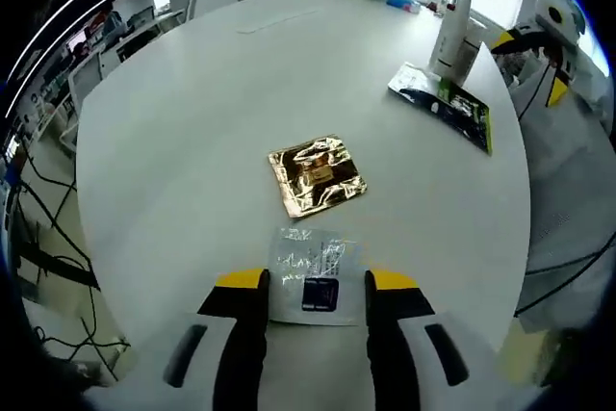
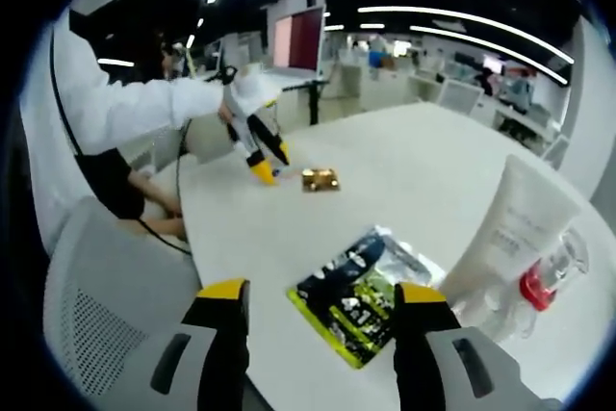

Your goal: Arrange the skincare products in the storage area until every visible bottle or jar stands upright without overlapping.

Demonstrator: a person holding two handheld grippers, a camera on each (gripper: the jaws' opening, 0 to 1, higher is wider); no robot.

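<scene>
Round white table (image 1: 192, 141) in an open-plan office with ceiling strip lights. Left gripper (image 1: 316, 281): jaws wide, holding nothing, straddling a clear sachet (image 1: 310, 274) lying flat. Gold foil sachet (image 1: 316, 176) lies just beyond. Right gripper (image 2: 322, 295): jaws wide, empty, above a dark green-edged sachet (image 2: 358, 297). White tube (image 2: 510, 228) stands upright beside it.

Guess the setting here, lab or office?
Most likely an open-plan office. The work is on a large round white table, with rows of desks and monitors behind under long ceiling light strips, and a mesh office chair at the table's edge.
</scene>
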